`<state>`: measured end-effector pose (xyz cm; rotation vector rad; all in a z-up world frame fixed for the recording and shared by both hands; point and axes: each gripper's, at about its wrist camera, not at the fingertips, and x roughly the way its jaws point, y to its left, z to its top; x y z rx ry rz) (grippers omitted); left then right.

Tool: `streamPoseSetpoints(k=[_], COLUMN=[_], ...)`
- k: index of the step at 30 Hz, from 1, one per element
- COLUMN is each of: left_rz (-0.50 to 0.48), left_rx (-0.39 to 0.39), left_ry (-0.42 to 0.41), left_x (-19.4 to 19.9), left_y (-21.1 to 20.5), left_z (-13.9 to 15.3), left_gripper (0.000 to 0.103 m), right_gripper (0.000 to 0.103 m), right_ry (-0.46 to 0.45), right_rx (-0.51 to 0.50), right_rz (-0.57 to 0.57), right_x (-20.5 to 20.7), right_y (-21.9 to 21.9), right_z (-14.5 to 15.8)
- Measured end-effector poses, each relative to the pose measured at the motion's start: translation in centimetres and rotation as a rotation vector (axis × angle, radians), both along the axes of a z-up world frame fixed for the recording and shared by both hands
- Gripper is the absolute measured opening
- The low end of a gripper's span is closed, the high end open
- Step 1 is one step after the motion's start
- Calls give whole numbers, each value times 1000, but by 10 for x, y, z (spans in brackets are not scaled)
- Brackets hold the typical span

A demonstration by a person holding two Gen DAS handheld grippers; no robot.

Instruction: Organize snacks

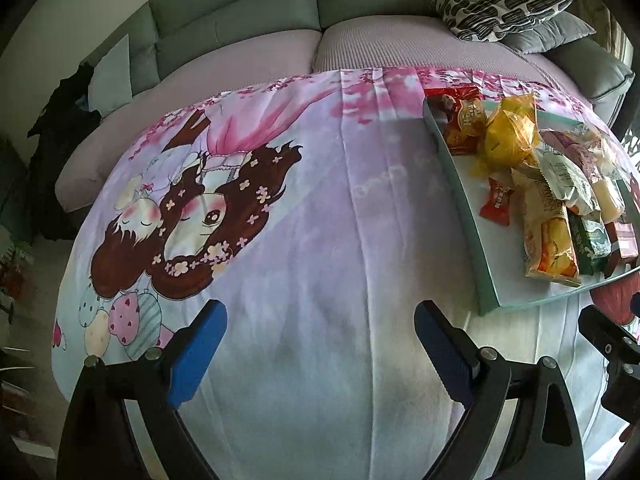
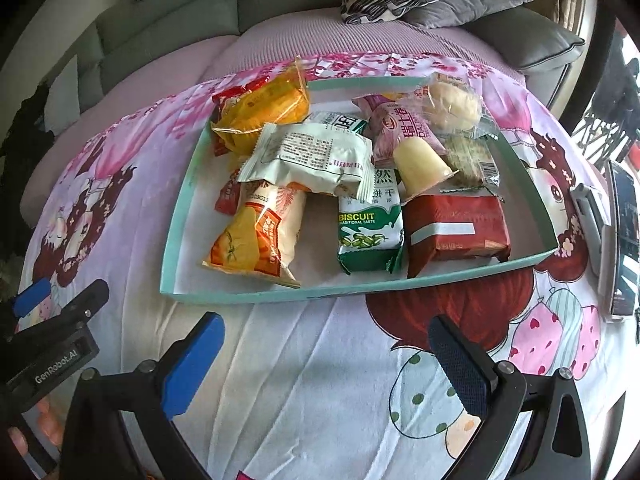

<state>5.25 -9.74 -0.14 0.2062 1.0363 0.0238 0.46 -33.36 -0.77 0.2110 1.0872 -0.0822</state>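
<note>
Crinkly snack packets (image 2: 308,160) fill shallow, seemingly cardboard tray (image 2: 176,216).

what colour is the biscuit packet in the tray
Green and white biscuit packet, with green beans printed on it; clearest in the right wrist view.

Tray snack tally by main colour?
red packs: 3
yellow/orange packs: 2
white/green packs: 3
pink pack: 1
clear-wrapped packs: 2
jelly cup: 1
Total: 12 visible; the pile may hide more.
</note>
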Motion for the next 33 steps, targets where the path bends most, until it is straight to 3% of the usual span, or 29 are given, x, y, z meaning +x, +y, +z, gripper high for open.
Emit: streamPoseSetpoints(k=[33], left_rz=[-1], left_rx=[-10], left_ry=[44], left_x=[3], left_y=[-6], left_z=[-11], left_gripper=[95], right_gripper=[103], right_ry=[30], right_rx=[3], right_rz=[5], right_x=[5], right_y=[2], right_z=[-10])
